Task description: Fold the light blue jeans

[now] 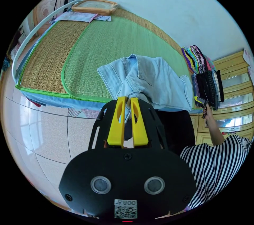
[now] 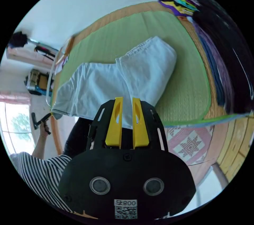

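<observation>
Denim jeans (image 1: 148, 82) overhang the mat (image 1: 87, 50) edge, pinched by both grippers (image 1: 127, 103) (image 2: 127, 103).

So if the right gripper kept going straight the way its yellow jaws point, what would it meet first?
The light blue denim jeans, most likely. The right gripper already has its nearly closed jaws at the fabric's near edge, so further travel would push into the jeans lying on the green woven mat. Whether it grips cloth is unclear.
</observation>
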Demonstrator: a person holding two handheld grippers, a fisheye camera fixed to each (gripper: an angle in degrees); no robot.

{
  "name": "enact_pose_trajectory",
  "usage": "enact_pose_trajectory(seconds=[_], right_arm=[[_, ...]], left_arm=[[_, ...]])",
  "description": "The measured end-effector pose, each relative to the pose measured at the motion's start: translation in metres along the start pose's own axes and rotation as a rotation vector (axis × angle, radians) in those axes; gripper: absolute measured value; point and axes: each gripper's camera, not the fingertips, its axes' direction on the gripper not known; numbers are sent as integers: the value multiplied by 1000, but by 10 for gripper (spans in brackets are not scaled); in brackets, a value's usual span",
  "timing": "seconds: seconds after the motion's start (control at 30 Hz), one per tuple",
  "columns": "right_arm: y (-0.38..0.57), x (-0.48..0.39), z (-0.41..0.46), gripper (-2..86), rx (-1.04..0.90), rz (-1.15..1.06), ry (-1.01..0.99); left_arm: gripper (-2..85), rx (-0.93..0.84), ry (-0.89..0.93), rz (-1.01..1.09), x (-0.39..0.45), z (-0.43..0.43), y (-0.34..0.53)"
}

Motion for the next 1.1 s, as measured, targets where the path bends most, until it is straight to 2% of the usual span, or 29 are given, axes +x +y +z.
enact_pose_trajectory(seconds=[0.23, 0.37, 0.53, 0.67, 0.83, 0.93, 1.03, 1.1], right_arm=[[-48, -44, 58, 86, -101, -190, 296], [-58, -40, 80, 41, -157, -208, 438], [-63, -11, 67, 8, -179, -235, 386], [-66, 15, 50, 2, -159, -225, 388], [-59, 34, 0, 1, -17, -235, 363], [-30, 72, -41, 0, 85, -165, 296], [19, 150, -51, 0, 118, 41, 151], [66, 225, -26, 1, 58, 289, 90]], left_arm=[[25, -15, -9, -33, 17, -24, -5], [23, 34, -15, -34, 30, -51, -19], [20, 144, 14, 9, 45, -99, -58], [18, 212, -37, 103, 69, -144, -92], [17, 256, -105, 120, 67, -191, -102], [18, 234, -149, 75, 46, -204, -89], [18, 133, -171, -11, 17, -190, -68], [18, 82, -157, -76, 0, -178, -55]])
